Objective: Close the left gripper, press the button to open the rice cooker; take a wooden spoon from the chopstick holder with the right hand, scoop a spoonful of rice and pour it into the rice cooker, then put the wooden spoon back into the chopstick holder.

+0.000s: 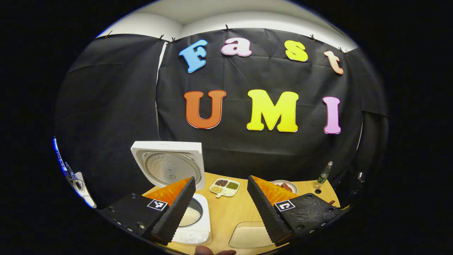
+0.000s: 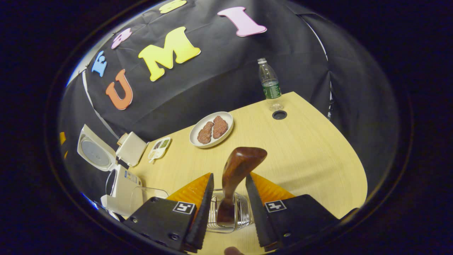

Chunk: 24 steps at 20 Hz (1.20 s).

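In the left gripper view, a white square rice cooker (image 1: 184, 212) stands at about seven o'clock on the pale wooden table (image 1: 230, 212), its lid (image 1: 169, 166) already swung up and back, so the button press looks done; pale grains lie in the pot. The left gripper (image 1: 221, 207) hangs above the table with its jaws spread wide and nothing between them, apparently standing by. Just right of the cooker, at six o'clock, lies a clear shallow tray of white rice (image 1: 249, 235), set near for an easy scoop. A small divided dish of dark and green grains (image 1: 224, 187) sits behind, toward twelve o'clock. In the right gripper view, the right gripper (image 2: 230, 198) flanks the dark brown wooden spoon (image 2: 235, 177), which stands upright in the round wire chopstick holder (image 2: 229, 212) at six o'clock; the jaws are parted, and whether either touches the handle cannot be told. At eleven o'clock from the spoon rests a white plate of two brown patties (image 2: 211, 129); at one o'clock stands a clear plastic bottle with a green label (image 2: 269, 83).
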Available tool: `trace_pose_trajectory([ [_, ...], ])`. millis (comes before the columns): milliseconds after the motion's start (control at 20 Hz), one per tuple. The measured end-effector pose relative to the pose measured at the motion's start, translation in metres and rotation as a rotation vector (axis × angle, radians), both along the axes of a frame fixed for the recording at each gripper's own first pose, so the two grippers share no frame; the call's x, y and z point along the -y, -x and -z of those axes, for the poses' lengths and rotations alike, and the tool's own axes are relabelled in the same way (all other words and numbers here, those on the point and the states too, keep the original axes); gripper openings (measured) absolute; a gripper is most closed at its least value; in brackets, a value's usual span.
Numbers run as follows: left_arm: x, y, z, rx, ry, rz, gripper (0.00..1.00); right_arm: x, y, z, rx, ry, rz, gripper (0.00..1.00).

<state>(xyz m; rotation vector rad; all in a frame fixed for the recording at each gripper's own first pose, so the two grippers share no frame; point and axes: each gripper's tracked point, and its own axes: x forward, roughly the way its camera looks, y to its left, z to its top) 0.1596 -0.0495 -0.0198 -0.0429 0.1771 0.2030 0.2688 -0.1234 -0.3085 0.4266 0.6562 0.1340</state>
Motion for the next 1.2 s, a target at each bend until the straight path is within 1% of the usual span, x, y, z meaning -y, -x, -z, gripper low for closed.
trace_pose_trajectory([
  [100, 0.0, 0.0, 0.003, -0.009, -0.006, -0.007, 0.94, 0.001, -0.003, -0.001, -0.004, -0.008, 0.004, 0.35],
  [150, 0.0, -0.001, 0.002, -0.009, -0.006, -0.008, 0.94, 0.0, -0.004, 0.0, -0.005, -0.009, 0.003, 0.28],
  [200, -0.001, -0.001, 0.003, -0.011, -0.005, -0.008, 0.94, -0.001, -0.003, 0.0, -0.01, -0.011, 0.002, 0.19],
  [250, -0.002, -0.002, 0.004, -0.011, 0.0, -0.005, 0.94, -0.004, 0.001, -0.003, -0.014, -0.017, -0.002, 0.25],
  [300, -0.003, -0.001, 0.004, -0.011, 0.006, 0.001, 0.94, -0.006, 0.005, -0.006, -0.015, -0.021, -0.001, 0.25],
  [450, -0.009, 0.002, 0.003, 0.005, 0.008, 0.025, 0.94, -0.008, 0.014, -0.021, 0.004, -0.008, 0.012, 0.2],
  [600, -0.018, 0.011, 0.007, 0.017, 0.015, 0.054, 0.94, -0.007, 0.022, -0.051, 0.066, 0.063, 0.027, 0.16],
  [700, -0.029, 0.02, 0.009, 0.031, 0.022, 0.07, 0.94, -0.01, 0.03, -0.077, 0.122, 0.138, 0.03, 0.13],
  [800, -0.043, 0.03, 0.01, 0.047, 0.012, 0.079, 0.94, -0.018, 0.039, -0.103, 0.175, 0.207, 0.034, 0.13],
  [900, -0.059, 0.041, 0.013, 0.054, -0.007, 0.087, 0.94, -0.035, 0.049, -0.129, 0.226, 0.255, 0.033, 0.13],
  [1000, -0.075, 0.052, 0.017, 0.054, -0.02, 0.096, 0.94, -0.063, 0.059, -0.148, 0.266, 0.279, 0.017, 0.13],
  [1100, -0.089, 0.063, 0.021, 0.051, -0.022, 0.102, 0.94, -0.096, 0.07, -0.162, 0.304, 0.277, -0.008, 0.13],
  [1200, -0.101, 0.074, 0.026, 0.045, -0.025, 0.106, 0.94, -0.131, 0.08, -0.166, 0.33, 0.269, -0.043, 0.12],
])
